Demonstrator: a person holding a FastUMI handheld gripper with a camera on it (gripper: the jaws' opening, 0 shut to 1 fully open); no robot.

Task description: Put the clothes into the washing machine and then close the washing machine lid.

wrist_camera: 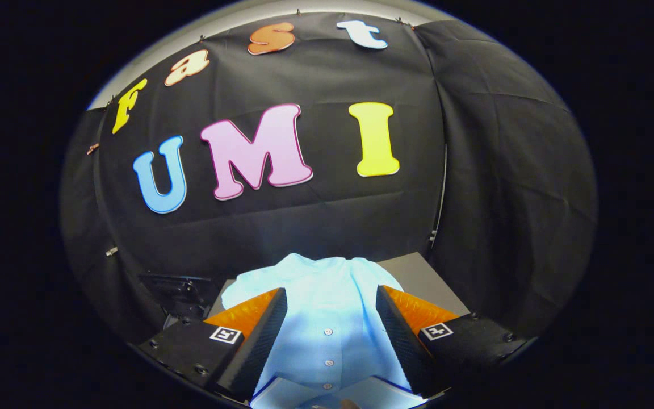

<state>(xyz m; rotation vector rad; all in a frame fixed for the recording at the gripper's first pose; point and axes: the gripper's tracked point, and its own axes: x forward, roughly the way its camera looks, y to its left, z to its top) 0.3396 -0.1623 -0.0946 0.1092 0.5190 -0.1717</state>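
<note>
Black cloth (315,221) drapes the booth's back and side walls, creased and pinned along its top edge, beyond a grey tabletop (418,278) that shows ahead of the fingers. A pale blue buttoned shirt (327,307) lies flat on that surface, its collar end farthest from the camera and its button row running down the gap between the jaws. The gripper (331,301) hangs over the shirt with its fingers spread wide, one to each side of the placket, gripping nothing. Dark equipment sits beside the table's near corner.

pale blue shirt (330,301), grey table (418,278)
</note>
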